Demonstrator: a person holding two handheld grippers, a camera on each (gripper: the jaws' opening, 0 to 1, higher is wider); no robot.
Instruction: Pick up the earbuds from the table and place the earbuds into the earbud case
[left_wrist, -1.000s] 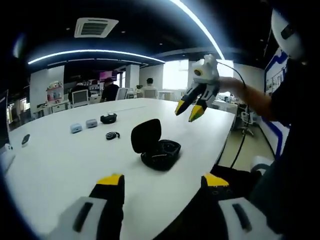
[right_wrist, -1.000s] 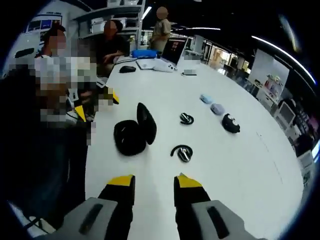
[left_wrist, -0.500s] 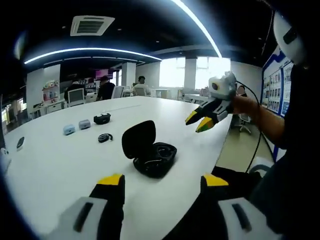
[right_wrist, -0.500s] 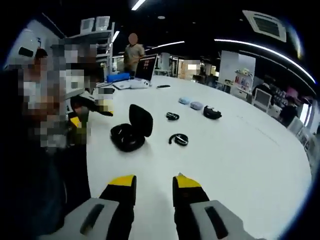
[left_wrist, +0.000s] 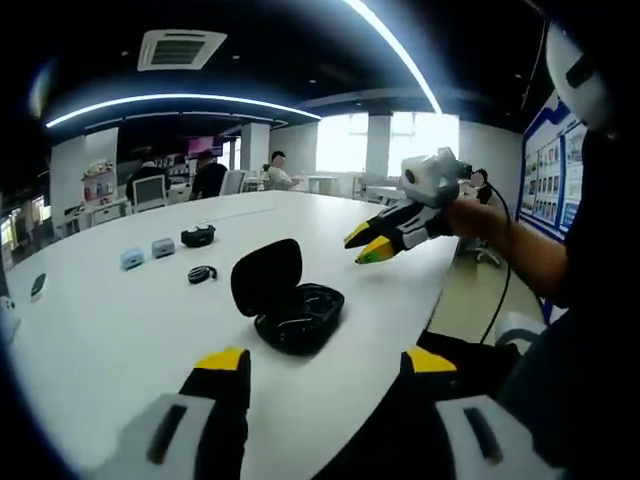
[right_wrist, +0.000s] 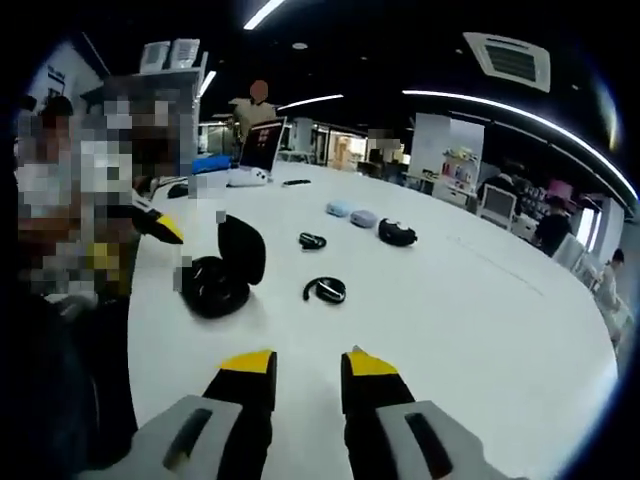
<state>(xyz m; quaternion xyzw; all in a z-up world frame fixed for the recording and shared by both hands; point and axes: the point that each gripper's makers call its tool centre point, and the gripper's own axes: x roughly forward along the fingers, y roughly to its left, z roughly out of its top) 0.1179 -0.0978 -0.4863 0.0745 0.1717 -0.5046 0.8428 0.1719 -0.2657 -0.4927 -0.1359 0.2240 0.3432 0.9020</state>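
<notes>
We see the white table (right_wrist: 480, 300) with the open earbud case (left_wrist: 288, 303) near its edge and two dark earbuds (right_wrist: 325, 290) lying well beyond it. Both the left gripper (left_wrist: 320, 372) and the right gripper (right_wrist: 305, 365) hover empty, jaws spread. A glancing pinch could skid such a small earbud; its exact shape is probably too small to judge.

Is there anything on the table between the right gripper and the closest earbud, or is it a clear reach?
Nothing visible blocks it. In the right gripper view, bare white table lies between the right gripper and the nearest earbud. The open earbud case sits off to one side of that line.
</notes>
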